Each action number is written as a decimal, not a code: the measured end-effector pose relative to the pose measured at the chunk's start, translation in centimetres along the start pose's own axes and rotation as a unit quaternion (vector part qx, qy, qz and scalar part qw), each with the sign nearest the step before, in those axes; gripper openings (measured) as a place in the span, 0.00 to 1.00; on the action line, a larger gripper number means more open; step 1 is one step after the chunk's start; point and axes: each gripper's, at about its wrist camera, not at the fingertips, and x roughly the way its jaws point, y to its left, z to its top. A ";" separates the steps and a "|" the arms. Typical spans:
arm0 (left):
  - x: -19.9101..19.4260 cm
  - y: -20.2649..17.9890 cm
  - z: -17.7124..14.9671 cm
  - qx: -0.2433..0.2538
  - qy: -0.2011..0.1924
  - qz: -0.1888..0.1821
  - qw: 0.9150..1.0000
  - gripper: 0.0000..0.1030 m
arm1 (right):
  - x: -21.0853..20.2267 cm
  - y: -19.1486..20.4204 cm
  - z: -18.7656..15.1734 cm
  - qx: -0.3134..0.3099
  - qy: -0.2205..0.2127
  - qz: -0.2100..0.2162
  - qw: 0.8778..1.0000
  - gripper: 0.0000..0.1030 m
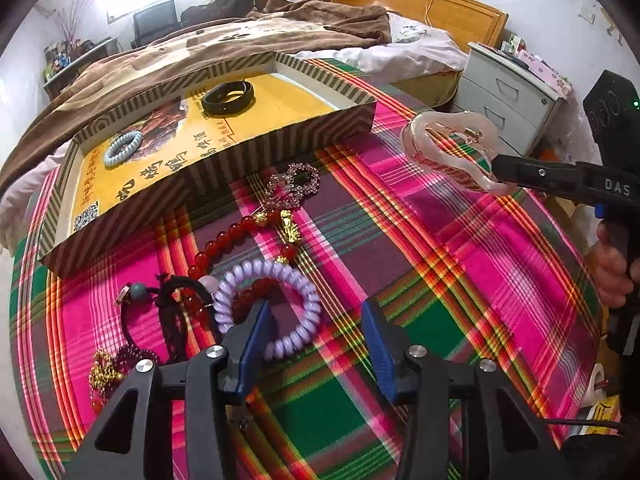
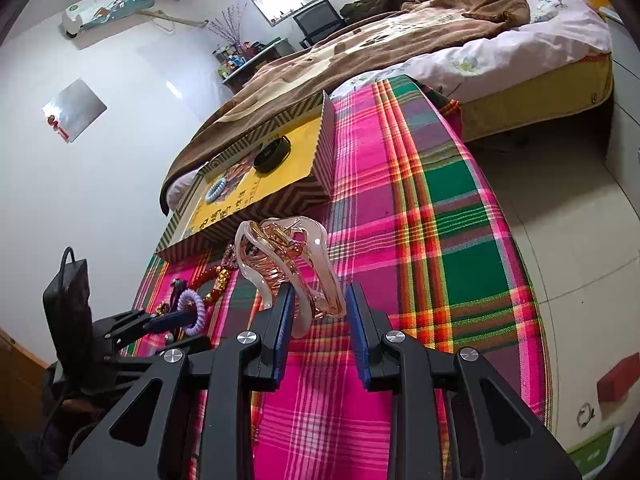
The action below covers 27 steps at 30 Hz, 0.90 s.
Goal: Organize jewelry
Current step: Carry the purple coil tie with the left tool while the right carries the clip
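A plaid cloth (image 1: 460, 264) covers the surface. On it sits a striped box (image 1: 280, 152); just beside the box lie a red bead bracelet (image 1: 236, 236) and a purple coil tie (image 1: 280, 308).

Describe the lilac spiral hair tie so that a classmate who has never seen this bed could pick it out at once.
Start at the striped box on the plaid cloth. In front of it jewellery lies in a heap, nearest the left tool. The lilac spiral hair tie is the pale purple coil overlapping the red bead bracelet; the other coil, light blue, lies inside the box.
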 end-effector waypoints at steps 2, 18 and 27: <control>0.2 -0.1 0.2 0.004 -0.002 0.016 1.000 0.39 | 0.1 0.0 0.0 -0.001 0.001 0.002 1.000 0.27; -4.0 -0.1 1.2 0.003 -0.053 0.028 0.998 0.09 | -0.5 0.9 0.9 -0.009 -0.007 -0.002 1.000 0.27; -8.4 1.8 3.7 -0.008 -0.112 0.049 0.992 0.09 | -1.9 4.6 3.6 -0.051 -0.042 0.007 0.998 0.22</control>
